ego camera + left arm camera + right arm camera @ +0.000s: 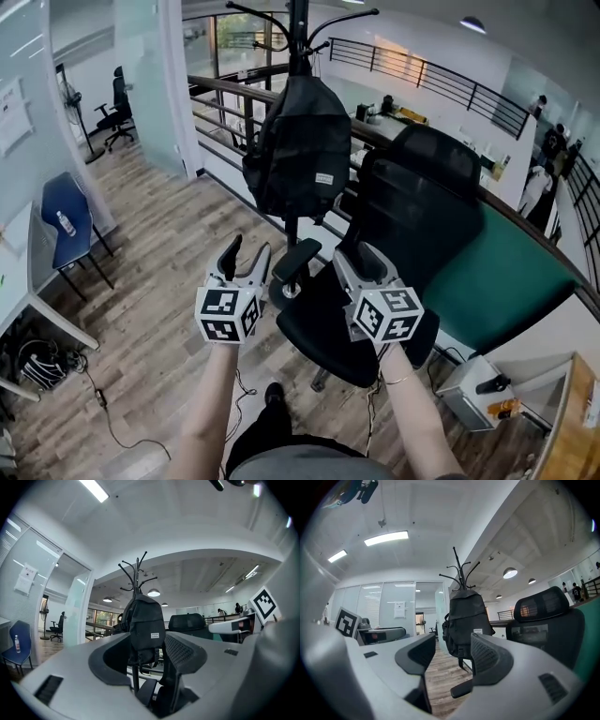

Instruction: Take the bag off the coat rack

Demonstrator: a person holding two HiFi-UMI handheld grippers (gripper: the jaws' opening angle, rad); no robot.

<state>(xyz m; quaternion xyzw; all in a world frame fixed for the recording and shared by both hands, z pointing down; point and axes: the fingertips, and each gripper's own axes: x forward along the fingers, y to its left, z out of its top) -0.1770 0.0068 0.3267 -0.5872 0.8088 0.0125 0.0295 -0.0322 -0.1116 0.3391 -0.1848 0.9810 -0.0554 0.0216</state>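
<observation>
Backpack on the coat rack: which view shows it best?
Head view: the backpack is large and whole, hanging against the coat rack pole. Both gripper views show it smaller, partly behind the jaws.

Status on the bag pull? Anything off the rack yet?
Done: nothing yet; the black backpack hangs on the coat rack. In hand: the left gripper and the right gripper are both open and empty, raised toward the backpack but short of it, near the office chair. Left: reach in, grip the backpack, lift it off the rack.
</observation>
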